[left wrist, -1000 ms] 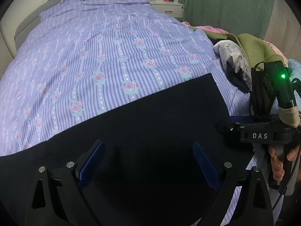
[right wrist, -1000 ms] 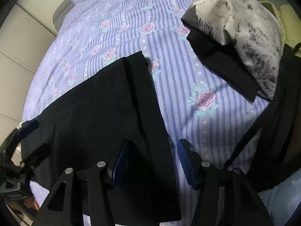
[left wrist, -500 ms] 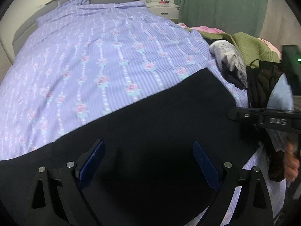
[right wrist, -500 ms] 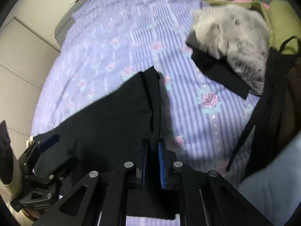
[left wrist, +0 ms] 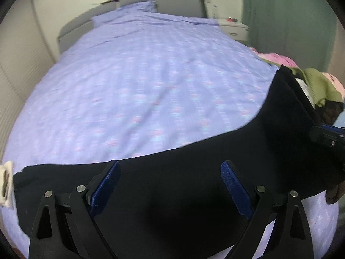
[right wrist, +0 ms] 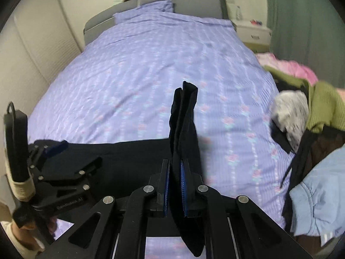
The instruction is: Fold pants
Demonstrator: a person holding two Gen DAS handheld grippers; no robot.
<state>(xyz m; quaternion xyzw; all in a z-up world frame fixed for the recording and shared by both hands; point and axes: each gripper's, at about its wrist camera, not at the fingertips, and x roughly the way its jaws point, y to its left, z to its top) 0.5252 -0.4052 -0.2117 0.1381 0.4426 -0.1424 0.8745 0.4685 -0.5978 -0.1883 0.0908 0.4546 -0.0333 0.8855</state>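
The right gripper point(right wrist: 175, 188) was clamped on one end of the black pants point(right wrist: 183, 116), a fold sticking up between its pads. The left gripper point(left wrist: 170, 185) was spread, gripping nothing, directly over the pants' middle. Their long axis ran crosswise along the near edge of the bed point(left wrist: 140, 82), so the fold would be carried along it.

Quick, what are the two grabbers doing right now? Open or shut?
Left gripper: fingers wide open, gripping nothing, above the black pants.
Right gripper: shut, pinching an edge of the black pants.

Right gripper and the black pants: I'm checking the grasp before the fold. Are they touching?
Touching. The right wrist view shows the right gripper with both blue pads pressed on a bunched edge of the black pants.
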